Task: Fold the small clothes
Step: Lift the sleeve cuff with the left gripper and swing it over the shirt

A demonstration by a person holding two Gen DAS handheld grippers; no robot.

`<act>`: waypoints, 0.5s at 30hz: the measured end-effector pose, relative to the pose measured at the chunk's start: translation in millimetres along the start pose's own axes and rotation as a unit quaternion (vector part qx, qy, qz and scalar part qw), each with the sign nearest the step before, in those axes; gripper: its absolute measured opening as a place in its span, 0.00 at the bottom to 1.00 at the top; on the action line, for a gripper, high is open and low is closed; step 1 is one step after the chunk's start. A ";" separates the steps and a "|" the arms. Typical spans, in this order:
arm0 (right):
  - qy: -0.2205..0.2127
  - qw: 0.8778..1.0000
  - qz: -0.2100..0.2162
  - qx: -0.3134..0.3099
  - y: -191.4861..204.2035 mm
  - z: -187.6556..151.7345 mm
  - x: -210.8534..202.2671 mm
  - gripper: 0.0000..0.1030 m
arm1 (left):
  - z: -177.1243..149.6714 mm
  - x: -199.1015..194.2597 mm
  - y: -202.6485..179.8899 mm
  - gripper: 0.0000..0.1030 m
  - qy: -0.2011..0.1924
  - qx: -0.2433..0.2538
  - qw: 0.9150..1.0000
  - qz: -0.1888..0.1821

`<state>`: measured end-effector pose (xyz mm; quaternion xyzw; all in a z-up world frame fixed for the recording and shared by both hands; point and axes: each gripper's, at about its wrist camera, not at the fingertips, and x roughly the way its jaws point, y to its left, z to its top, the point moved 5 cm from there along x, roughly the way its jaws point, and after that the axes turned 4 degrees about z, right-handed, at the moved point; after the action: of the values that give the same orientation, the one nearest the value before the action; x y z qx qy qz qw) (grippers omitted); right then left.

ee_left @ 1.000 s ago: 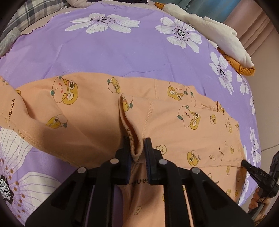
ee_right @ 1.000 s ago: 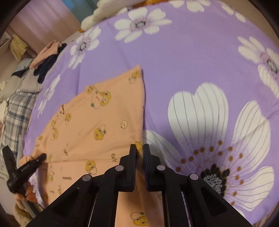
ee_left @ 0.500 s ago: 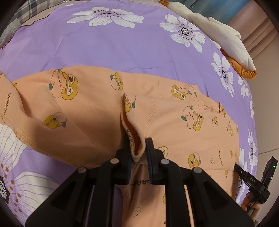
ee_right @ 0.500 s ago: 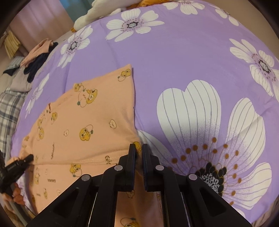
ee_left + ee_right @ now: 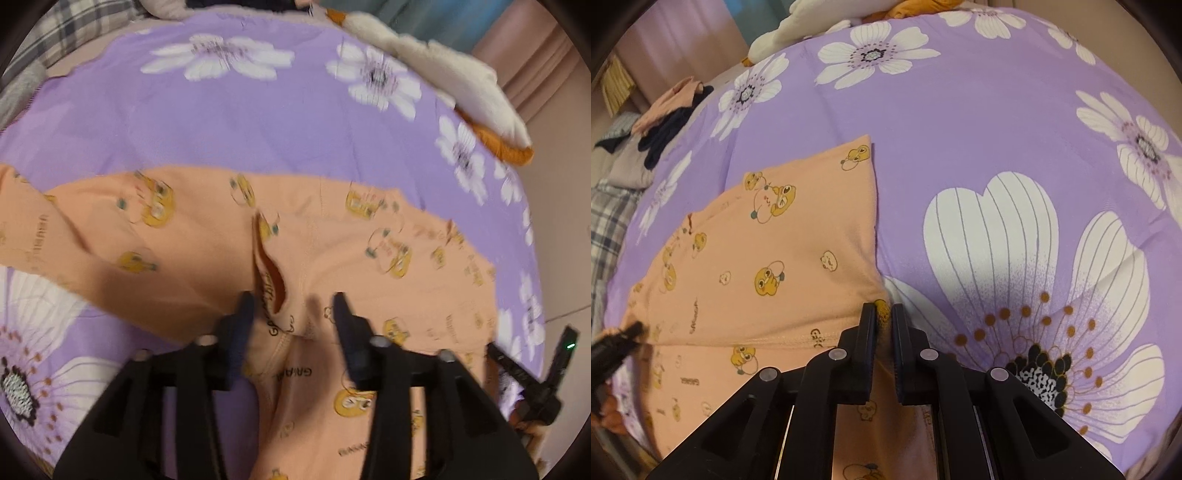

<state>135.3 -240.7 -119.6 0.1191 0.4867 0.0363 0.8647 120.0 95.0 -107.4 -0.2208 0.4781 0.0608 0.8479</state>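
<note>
I see one peach garment (image 5: 207,236) printed with yellow cartoon figures, lying spread on the purple flowered bedspread (image 5: 258,110) and partly folded over itself; I take the garment as my landmark. Beyond its far edge the bedspread runs bare up to a white and orange plush toy (image 5: 458,85) at the bed's far corner, so I have open room there. In the right wrist view, the garment's straight side edge ends well short of the big white flower print, and bare bedspread fills everything to the right of it. Past the garment's far left corner sits a small pile of dark and pink clothes (image 5: 672,114), well apart from it. My left gripper (image 5: 293,306) is opening: its two fingers stand apart on either side of a raised fold of the garment, and the view is blurred, so I cannot tell whether either pad touches the cloth. My right gripper (image 5: 884,321) is clamped together on the garment's near corner, with cloth pinched between its fingers.
</note>
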 end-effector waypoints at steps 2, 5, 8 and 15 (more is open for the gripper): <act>-0.001 1.000 -0.010 -0.006 0.2 0.7 0.2 0.06 | 4.8 -18.0 8.2 0.68 -0.021 -0.013 1.000 0.002; -0.003 1.000 -0.022 -0.010 1.8 3.5 0.3 0.06 | 11.4 -46.0 31.0 0.77 -0.050 -0.031 0.998 0.016; -0.002 0.999 -0.033 -0.013 4.1 5.9 -2.8 0.10 | 13.4 -71.2 56.2 0.85 -0.075 -0.050 0.995 0.042; -0.062 0.998 -0.019 -0.012 17.0 14.4 -43.6 0.77 | 10.6 -114.1 126.1 0.94 -0.129 -0.124 0.978 0.103</act>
<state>125.7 -234.5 -72.0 0.1014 0.4336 0.0188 0.8952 27.6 224.8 -47.0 -0.2641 0.3740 0.2345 0.8575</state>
